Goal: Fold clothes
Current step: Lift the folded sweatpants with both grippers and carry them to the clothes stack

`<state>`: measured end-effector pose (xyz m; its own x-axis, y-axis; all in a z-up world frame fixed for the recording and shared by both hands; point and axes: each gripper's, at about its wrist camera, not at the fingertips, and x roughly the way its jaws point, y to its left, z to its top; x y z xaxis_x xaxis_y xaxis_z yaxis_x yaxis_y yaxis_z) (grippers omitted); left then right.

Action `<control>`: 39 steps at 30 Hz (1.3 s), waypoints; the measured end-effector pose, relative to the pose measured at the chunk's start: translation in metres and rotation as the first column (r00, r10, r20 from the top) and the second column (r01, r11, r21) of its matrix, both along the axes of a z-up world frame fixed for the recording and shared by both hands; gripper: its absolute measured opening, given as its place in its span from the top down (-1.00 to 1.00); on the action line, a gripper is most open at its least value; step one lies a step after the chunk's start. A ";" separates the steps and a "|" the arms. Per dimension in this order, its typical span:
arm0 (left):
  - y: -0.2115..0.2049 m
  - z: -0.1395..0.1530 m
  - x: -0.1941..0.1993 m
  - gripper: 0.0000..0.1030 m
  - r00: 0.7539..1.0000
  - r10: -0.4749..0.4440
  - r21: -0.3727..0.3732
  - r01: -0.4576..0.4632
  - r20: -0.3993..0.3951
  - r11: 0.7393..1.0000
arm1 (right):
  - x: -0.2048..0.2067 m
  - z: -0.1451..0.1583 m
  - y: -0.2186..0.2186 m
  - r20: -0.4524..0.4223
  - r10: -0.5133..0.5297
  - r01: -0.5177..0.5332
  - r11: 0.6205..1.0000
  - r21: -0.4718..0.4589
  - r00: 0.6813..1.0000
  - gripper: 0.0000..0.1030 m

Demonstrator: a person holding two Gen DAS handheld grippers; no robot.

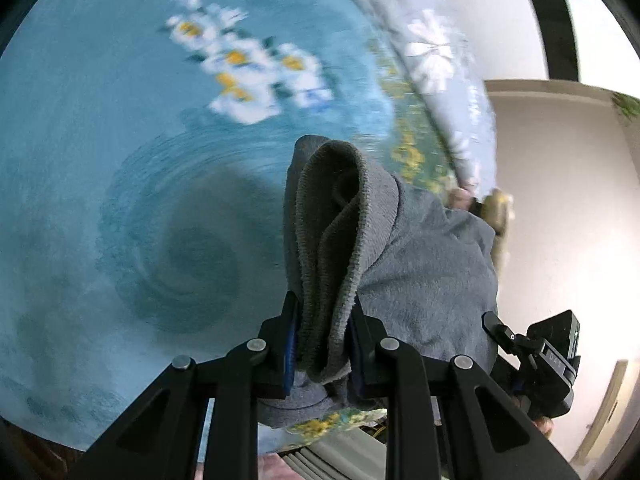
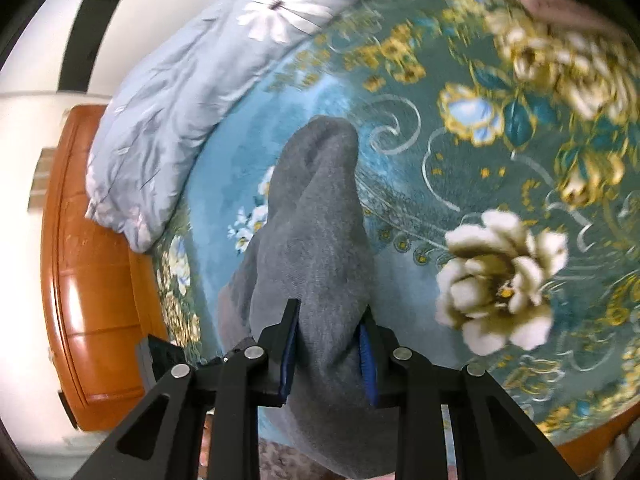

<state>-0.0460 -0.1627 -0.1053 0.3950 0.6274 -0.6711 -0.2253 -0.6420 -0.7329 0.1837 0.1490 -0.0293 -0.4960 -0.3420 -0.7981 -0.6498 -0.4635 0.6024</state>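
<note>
Now both grippers, left (image 1: pixel 322 344) & right (image 2: pixel 328 350), pinch the grey garment (image 1: pixel 400 248) bunched between fingers, held above the bed (image 2: pixel 460 160), stretched betw. them.

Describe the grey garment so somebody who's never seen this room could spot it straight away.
Find the bed covered by a teal floral blanket, with a pale blue daisy-print quilt bunched along its edge. The grey garment hangs above that blanket, pinched by the left gripper and the right gripper. It is the only plain, unpatterned fabric there.
</note>
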 end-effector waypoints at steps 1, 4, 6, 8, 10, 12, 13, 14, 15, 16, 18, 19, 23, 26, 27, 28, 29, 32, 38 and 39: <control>0.003 0.011 0.001 0.57 1.000 -0.007 0.019 0.007 -0.012 1.000 | 0.002 0.013 0.002 -0.010 0.010 -0.009 1.000 0.018 1.000 0.45; 0.024 0.047 -0.002 0.57 0.997 -0.024 0.079 0.029 -0.074 0.996 | 0.005 0.051 0.010 -0.059 0.007 -0.003 0.998 0.066 0.998 0.46; 0.036 0.078 -0.006 0.57 0.992 -0.023 0.126 0.038 -0.122 0.991 | 0.008 0.075 0.018 -0.105 0.007 0.003 0.996 0.092 0.994 0.46; 0.046 0.105 -0.008 0.57 0.986 -0.023 0.166 0.050 -0.164 0.985 | 0.010 0.100 0.027 -0.155 0.006 0.012 0.993 0.116 0.988 0.46; 0.062 0.138 -0.008 0.57 0.973 -0.031 0.207 0.079 -0.227 0.975 | 0.013 0.124 0.039 -0.210 0.008 0.021 0.991 0.135 0.978 0.46; 0.077 0.166 -0.004 0.57 0.958 -0.038 0.231 0.107 -0.283 0.967 | 0.017 0.144 0.053 -0.253 0.014 0.027 0.987 0.155 0.967 0.46; 0.085 0.177 -0.001 0.57 0.951 -0.041 0.238 0.118 -0.305 0.964 | 0.020 0.154 0.060 -0.275 0.016 0.030 0.986 0.164 0.961 0.46; 0.093 0.189 0.002 0.57 0.944 -0.041 0.246 0.127 -0.329 0.961 | 0.023 0.162 0.070 -0.299 0.018 0.034 0.985 0.169 0.954 0.46; 0.106 0.202 0.008 0.57 0.934 -0.040 0.254 0.137 -0.354 0.957 | 0.028 0.169 0.080 -0.323 0.020 0.038 0.984 0.174 0.946 0.46; 0.116 0.210 0.015 0.57 0.929 -0.039 0.260 0.143 -0.369 0.955 | 0.033 0.175 0.092 -0.346 0.023 0.042 0.983 0.180 0.938 0.46; 0.139 0.227 0.028 0.57 0.917 -0.036 0.272 0.155 -0.397 0.950 | 0.047 0.184 0.119 -0.380 0.031 0.045 0.981 0.188 0.924 0.46; 0.156 0.236 0.040 0.57 0.911 -0.036 0.277 0.162 -0.410 0.947 | 0.055 0.187 0.133 -0.394 0.036 0.044 0.980 0.192 0.918 0.46; 0.212 0.257 0.090 0.57 0.894 -0.038 0.274 0.177 -0.446 0.945 | 0.090 0.198 0.198 -0.448 0.056 0.041 0.978 0.205 0.892 0.46; 0.261 0.268 0.136 0.57 0.888 -0.052 0.261 0.190 -0.456 0.947 | 0.122 0.202 0.250 -0.462 0.064 0.041 0.976 0.215 0.885 0.46; 0.279 0.271 0.151 0.57 0.887 -0.064 0.253 0.199 -0.457 0.947 | 0.134 0.204 0.268 -0.464 0.063 0.046 0.975 0.219 0.884 0.46; 0.296 0.273 0.166 0.57 0.886 -0.076 0.245 0.208 -0.458 0.947 | 0.146 0.205 0.287 -0.465 0.059 0.051 0.974 0.221 0.883 0.46; 0.312 0.274 0.178 0.57 0.883 -0.090 0.238 0.220 -0.460 0.946 | 0.159 0.204 0.306 -0.466 0.049 0.060 0.974 0.217 0.883 0.46; 0.360 0.276 0.210 0.57 0.876 -0.138 0.207 0.258 -0.462 0.944 | 0.186 0.201 0.350 -0.460 0.022 0.084 0.974 0.208 0.888 0.46; 0.453 0.272 0.252 0.57 0.849 -0.263 0.133 0.358 -0.458 0.924 | 0.225 0.185 0.421 -0.444 -0.075 0.168 0.970 0.174 0.893 0.46; 0.467 0.271 0.256 0.57 0.841 -0.282 0.120 0.374 -0.461 0.920 | 0.230 0.181 0.431 -0.440 -0.094 0.184 0.969 0.167 0.893 0.46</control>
